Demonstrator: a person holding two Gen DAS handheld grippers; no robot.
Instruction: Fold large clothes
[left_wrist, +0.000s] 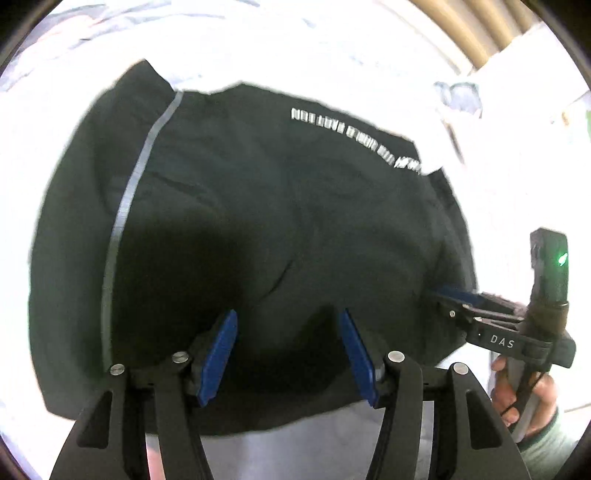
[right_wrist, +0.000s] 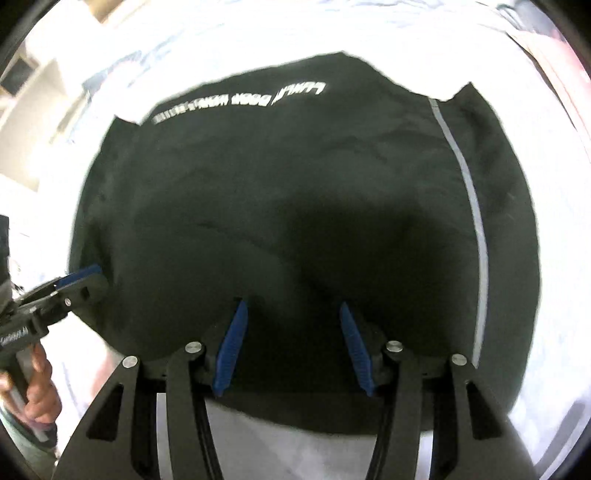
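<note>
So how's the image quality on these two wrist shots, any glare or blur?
Left wrist view: white bedding blown out, lettering on the black garment smeared. Right wrist view: same overexposure, and a dark shadow over the cloth near the hand-held gripper; fisheye bending in both.

Open right tongs (right_wrist: 291, 328), blurry black garment (right_wrist: 288, 192), white bedding (right_wrist: 554, 258)

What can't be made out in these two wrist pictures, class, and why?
White lettering on the black garment: blurred, unreadable in both views.
Garment's near edge: left wrist view, partly hidden behind the left gripper.
Whether the right gripper touches cloth: right wrist view, lost in dark shadow.
</note>
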